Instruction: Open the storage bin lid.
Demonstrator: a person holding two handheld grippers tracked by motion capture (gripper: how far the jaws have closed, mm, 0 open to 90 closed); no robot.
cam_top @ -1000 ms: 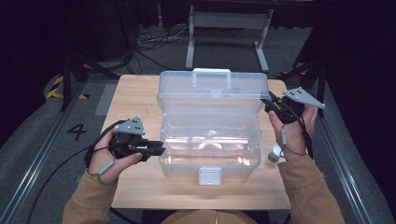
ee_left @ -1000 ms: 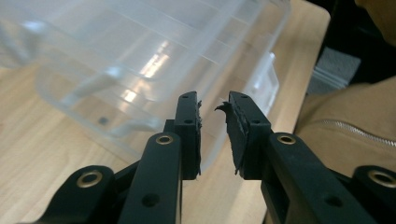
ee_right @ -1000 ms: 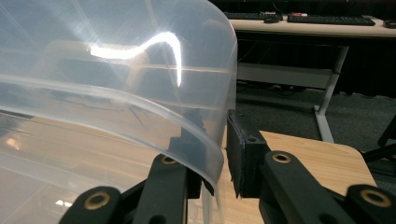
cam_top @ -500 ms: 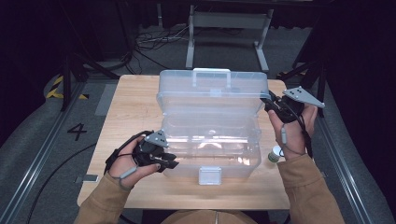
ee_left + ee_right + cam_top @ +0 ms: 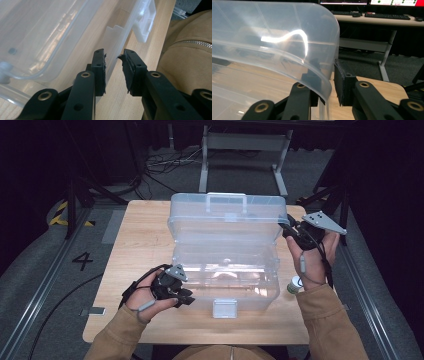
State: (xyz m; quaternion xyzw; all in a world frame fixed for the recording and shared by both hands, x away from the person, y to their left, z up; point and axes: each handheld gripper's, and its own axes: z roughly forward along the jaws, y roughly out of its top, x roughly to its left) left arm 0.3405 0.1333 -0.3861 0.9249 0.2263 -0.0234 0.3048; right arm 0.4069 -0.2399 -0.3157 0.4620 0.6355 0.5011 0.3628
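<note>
High view: the clear plastic box (image 5: 225,270) stands mid-table (image 5: 140,235), lid (image 5: 225,217) raised; left gripper (image 5: 184,299) at its front-left corner, right gripper (image 5: 289,229) at the lid's right end. Left gripper view: the jaws straddle the front wall (image 5: 113,37), spread, not pressing. Right gripper view: the jaws, just opened further, straddle the lid's edge (image 5: 322,82) with a gap at one pad.

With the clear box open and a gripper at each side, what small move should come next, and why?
Probably close the left gripper on the box's front wall: its jaws straddle that rim without pressing. That would steady the base while the right gripper, jaws either side of the lid's edge, works the lid.
</note>
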